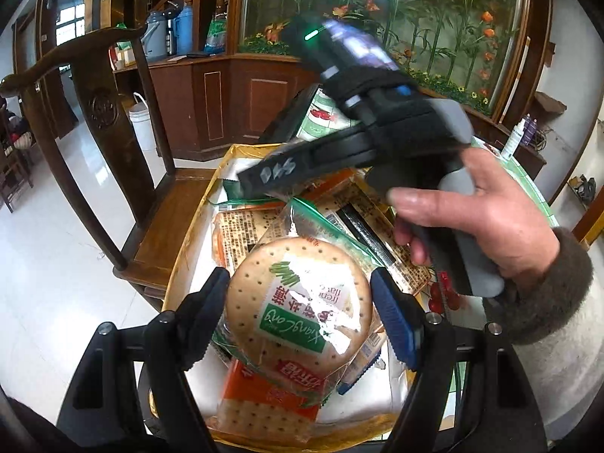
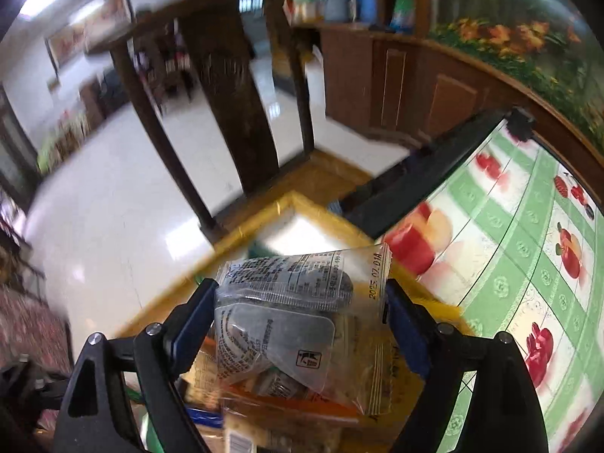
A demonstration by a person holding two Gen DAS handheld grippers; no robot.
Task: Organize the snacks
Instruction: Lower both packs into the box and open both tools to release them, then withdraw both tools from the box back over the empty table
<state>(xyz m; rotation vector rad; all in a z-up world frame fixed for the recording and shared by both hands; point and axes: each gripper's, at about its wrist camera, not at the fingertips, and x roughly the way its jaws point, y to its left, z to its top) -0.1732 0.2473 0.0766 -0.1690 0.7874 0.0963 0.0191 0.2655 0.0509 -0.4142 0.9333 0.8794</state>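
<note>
Gripping round cracker pack (image 1: 298, 309), left tongs (image 1: 302, 317); right tongs (image 2: 298, 321) parted around clear packet (image 2: 287, 313).

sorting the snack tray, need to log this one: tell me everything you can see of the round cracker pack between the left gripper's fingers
The round cracker pack is a pale, dotted biscuit in clear, glossy plastic wrap with a green and white label, printed upside down from this view. It sits between the fingers of the left gripper, tilted, above other snack packets in the yellow-rimmed tray. Both pads appear to meet its edges, and an orange cracker packet lies just beneath it.
</note>
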